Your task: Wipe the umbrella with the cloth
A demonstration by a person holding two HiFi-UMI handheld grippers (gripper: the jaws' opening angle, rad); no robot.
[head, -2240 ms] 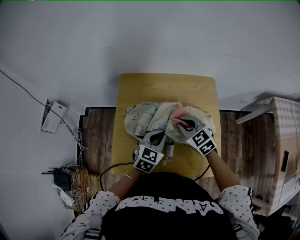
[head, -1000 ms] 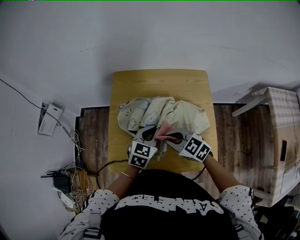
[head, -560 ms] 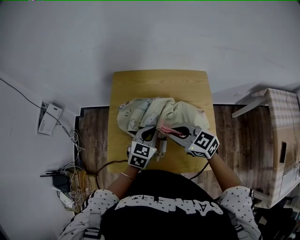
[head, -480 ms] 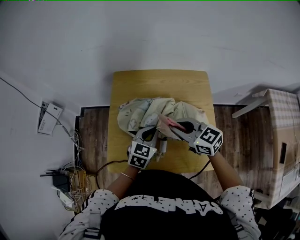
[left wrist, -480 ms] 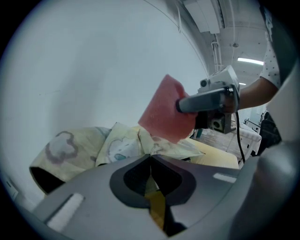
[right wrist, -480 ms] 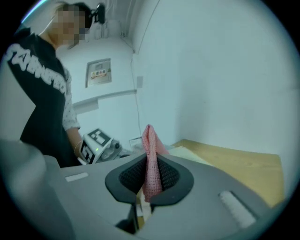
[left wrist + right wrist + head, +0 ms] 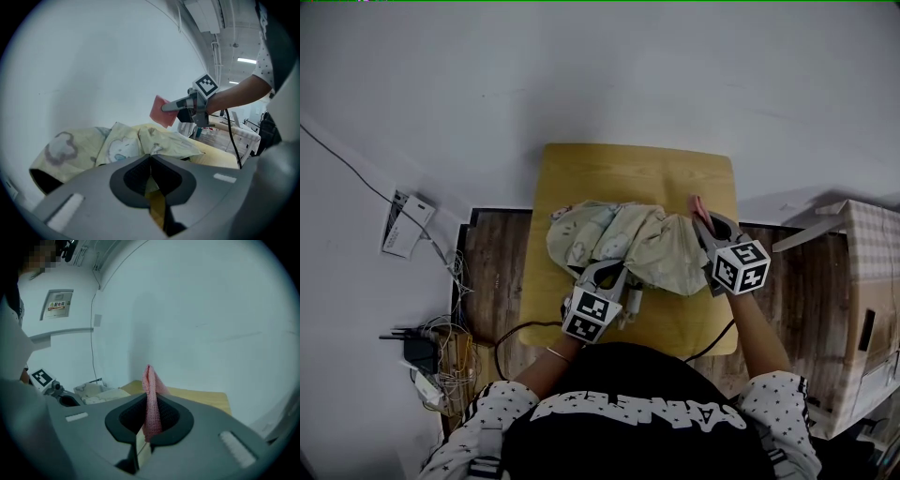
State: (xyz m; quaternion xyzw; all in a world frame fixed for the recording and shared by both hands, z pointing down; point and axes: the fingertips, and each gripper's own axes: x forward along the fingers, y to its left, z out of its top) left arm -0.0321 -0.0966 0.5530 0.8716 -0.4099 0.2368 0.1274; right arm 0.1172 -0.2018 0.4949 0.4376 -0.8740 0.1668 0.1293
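Umbrella (image 7: 628, 239): folded, pale print, lying mid-surface (image 7: 619, 169).
Left gripper (image 7: 617, 269): at the umbrella's 6 o'clock edge, fingers closed on its fabric. We find it where it was a second ago.
Right gripper (image 7: 705, 223): fingers clamped on the pink cloth (image 7: 697, 202). A second ago we had it over the umbrella, just beside the left gripper. It has now swung out to the umbrella's 3 o'clock, with the cloth lifted clear of the fabric.
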